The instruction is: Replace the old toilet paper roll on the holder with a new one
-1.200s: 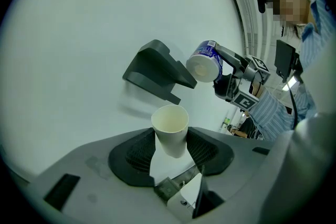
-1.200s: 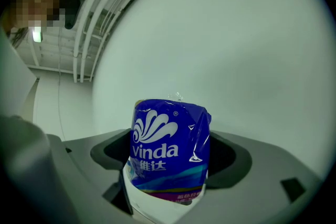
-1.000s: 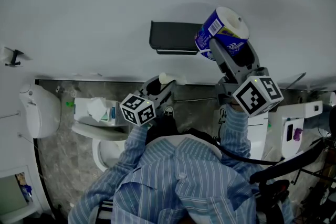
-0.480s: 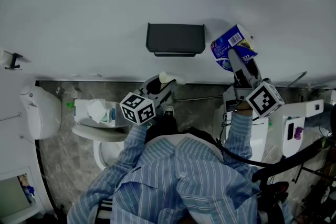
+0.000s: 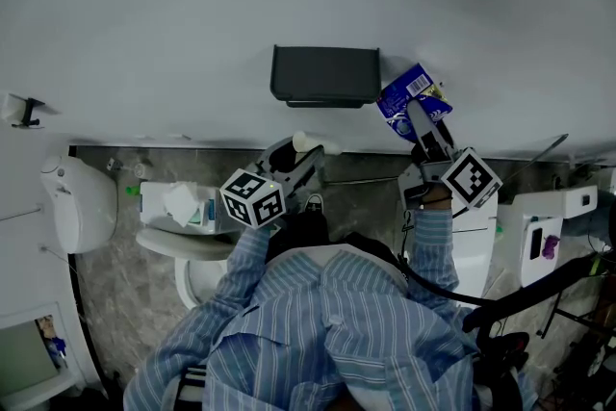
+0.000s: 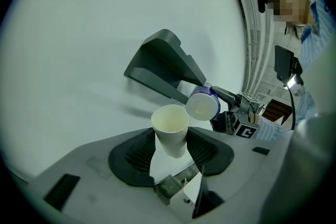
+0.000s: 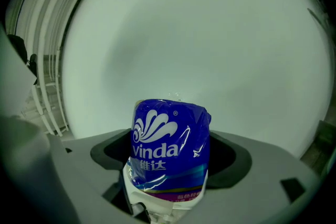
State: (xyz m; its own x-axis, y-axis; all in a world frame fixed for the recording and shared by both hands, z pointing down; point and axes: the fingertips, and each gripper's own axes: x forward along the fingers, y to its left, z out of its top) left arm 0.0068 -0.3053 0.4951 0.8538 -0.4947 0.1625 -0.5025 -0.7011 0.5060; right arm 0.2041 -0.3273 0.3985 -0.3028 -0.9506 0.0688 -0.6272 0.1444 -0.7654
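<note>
Clasping wrapped roll (image 5: 412, 99) beside wall holder (image 5: 324, 75), right hand-held gripper (image 5: 421, 118); left one (image 5: 300, 155) clasping tube (image 6: 170, 134)

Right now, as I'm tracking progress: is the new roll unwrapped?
No, the roll in the right hand-held gripper is sealed in printed blue plastic.

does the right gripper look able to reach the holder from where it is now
Probably yes. The right gripper, shut on the wrapped roll, is just right of the holder with nothing between them; the left gripper, holding the old tube, sits below it in the head view.
</note>
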